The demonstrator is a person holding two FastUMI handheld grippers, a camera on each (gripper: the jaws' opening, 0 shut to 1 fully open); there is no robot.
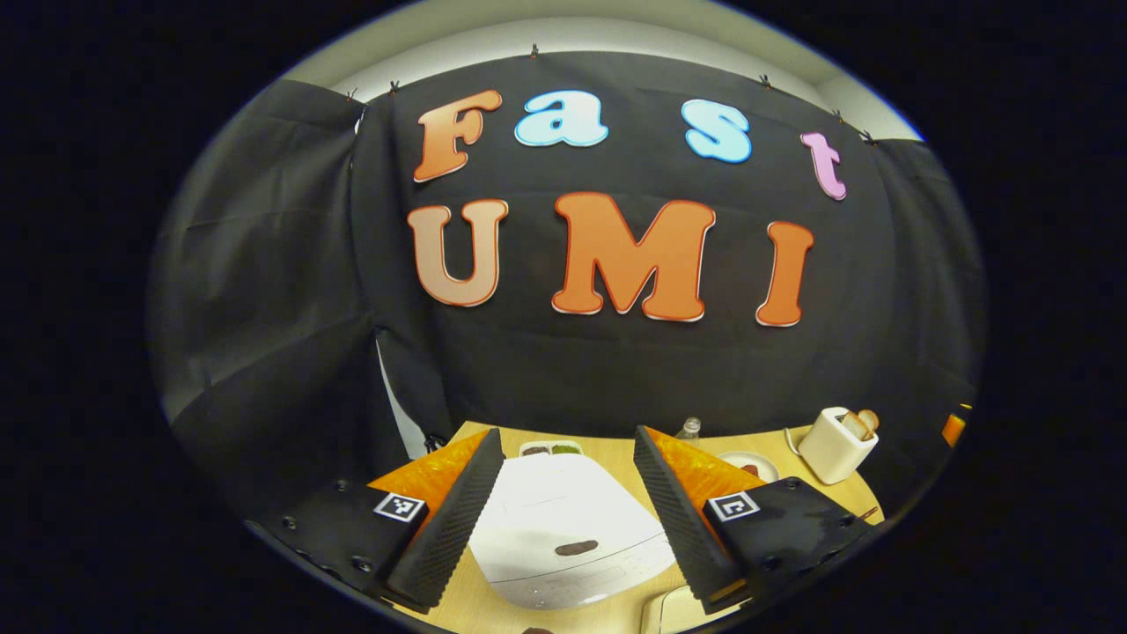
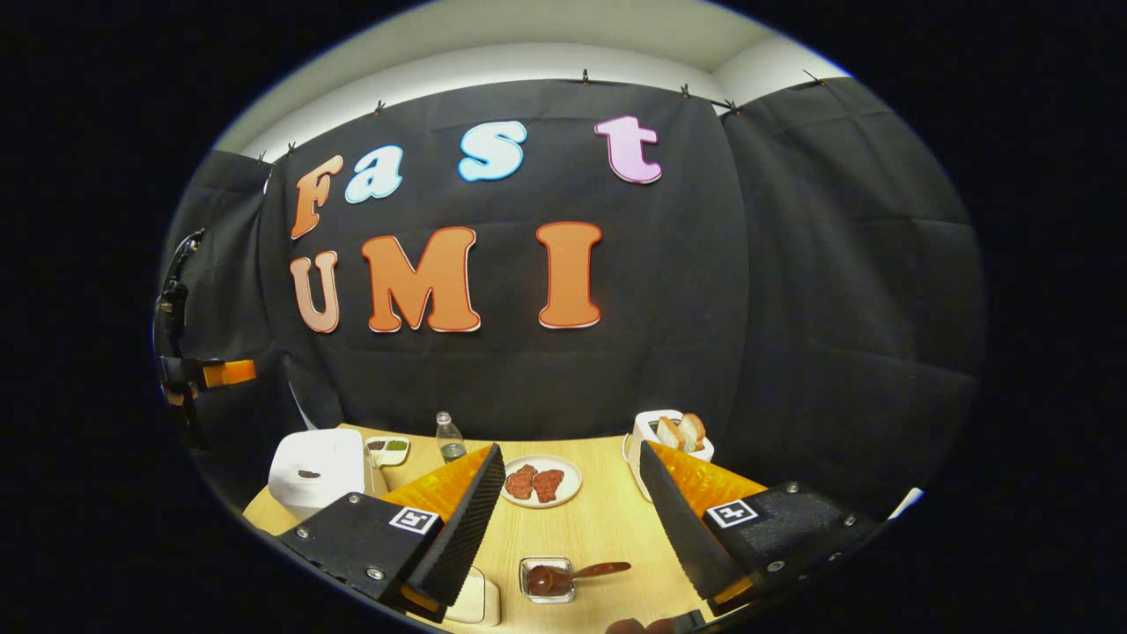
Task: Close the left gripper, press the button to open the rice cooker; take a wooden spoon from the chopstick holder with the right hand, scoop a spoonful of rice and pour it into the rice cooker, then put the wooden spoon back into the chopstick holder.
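The left gripper (image 1: 568,511) hung above the rice cooker (image 1: 563,537) with its fingers spread well apart, the white lid lying between them in the left gripper view; the dark oval button (image 1: 577,548) sat on the lid toward the near edge. The right gripper (image 2: 572,519) was likewise spread wide and held nothing, raised over the wooden table (image 2: 607,528). Ahead of it, near the table's front edge, stood a small clear container (image 2: 547,581) with a wooden spoon (image 2: 585,572) lying across it, the bowl inside and the handle projecting to the right; whether this container was the chopstick holder could not be told. The cooker stood at the far left in the right gripper view, closed. The button appeared rigid and spring-loaded, so a firm, centred push from closed fingertips would probably serve, since the smooth lid could let a glancing contact slide. The spoon looked light, stiff and dry; it was judged best taken on the free handle, across its width, well clear of the bowl. A plate (image 2: 572,471) of food and a toaster (image 2: 656,436) stood beyond
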